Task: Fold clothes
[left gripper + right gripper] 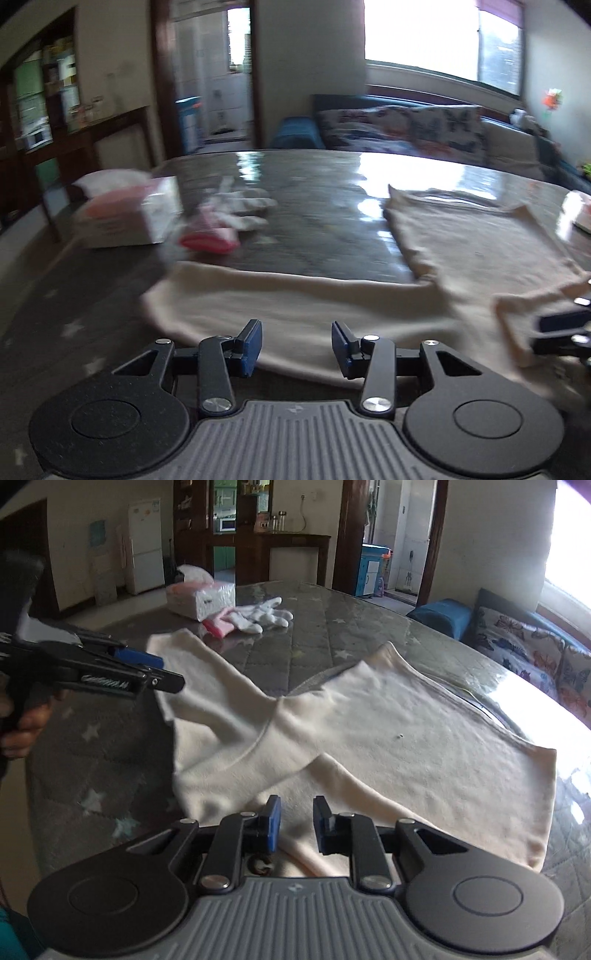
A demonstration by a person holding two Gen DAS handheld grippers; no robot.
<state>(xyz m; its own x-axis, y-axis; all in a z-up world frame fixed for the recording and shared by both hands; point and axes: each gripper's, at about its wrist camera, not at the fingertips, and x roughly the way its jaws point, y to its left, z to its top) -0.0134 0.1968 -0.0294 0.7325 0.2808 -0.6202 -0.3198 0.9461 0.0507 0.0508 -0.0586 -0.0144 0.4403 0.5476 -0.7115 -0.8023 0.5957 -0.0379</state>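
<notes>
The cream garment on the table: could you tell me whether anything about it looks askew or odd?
Yes. The cream garment lies unevenly: one sleeve crosses diagonally over the body instead of lying straight, and a small dark speck marks the fabric.

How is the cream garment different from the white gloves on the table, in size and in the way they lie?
The cream garment is far larger than the white gloves and covers much of the near table; the gloves make a small heap farther away, beside a tissue pack. The garment lies spread flat with one sleeve folded across it; the gloves lie bunched, fingers splayed. Both are pale fabric resting on the table, and no tool holds either.
</notes>
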